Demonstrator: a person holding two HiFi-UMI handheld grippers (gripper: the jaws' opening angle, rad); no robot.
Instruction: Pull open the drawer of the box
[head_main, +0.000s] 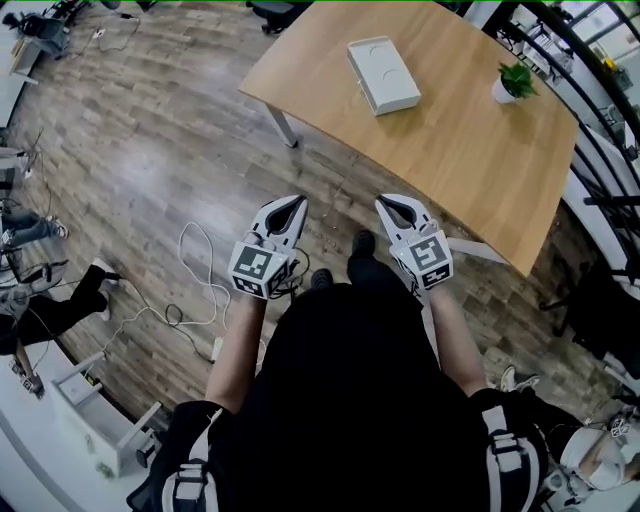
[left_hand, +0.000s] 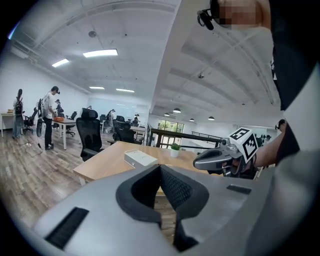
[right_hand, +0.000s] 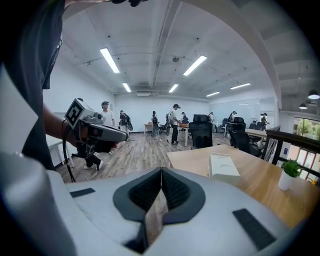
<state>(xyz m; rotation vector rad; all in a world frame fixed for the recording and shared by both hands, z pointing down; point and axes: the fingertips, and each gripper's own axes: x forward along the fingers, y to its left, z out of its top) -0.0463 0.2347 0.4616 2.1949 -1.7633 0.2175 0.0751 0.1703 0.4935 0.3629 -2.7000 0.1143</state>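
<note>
A plank floor (head_main: 150, 150) runs under a pale wooden desk (head_main: 470, 170) that fills the head view toward one o'clock. A white box (head_main: 382, 74) lies flat on the desk, well apart from both grippers, and a small potted plant (head_main: 513, 82) stands at two o'clock. The person holds both forearms bent in front of the body. The left gripper (head_main: 296, 200) and right gripper (head_main: 384, 203) are level, side by side over the floor, with tips toward the desk. In the left gripper view the jaws are clenched tip to tip on nothing. The box (left_hand: 140, 158) sits beyond them at eleven o'clock, and the right gripper (left_hand: 196, 162) hovers at three o'clock. In the right gripper view the jaws likewise meet empty, with the box (right_hand: 223, 166) at two o'clock and the left gripper (right_hand: 136, 137) at ten o'clock.
</note>
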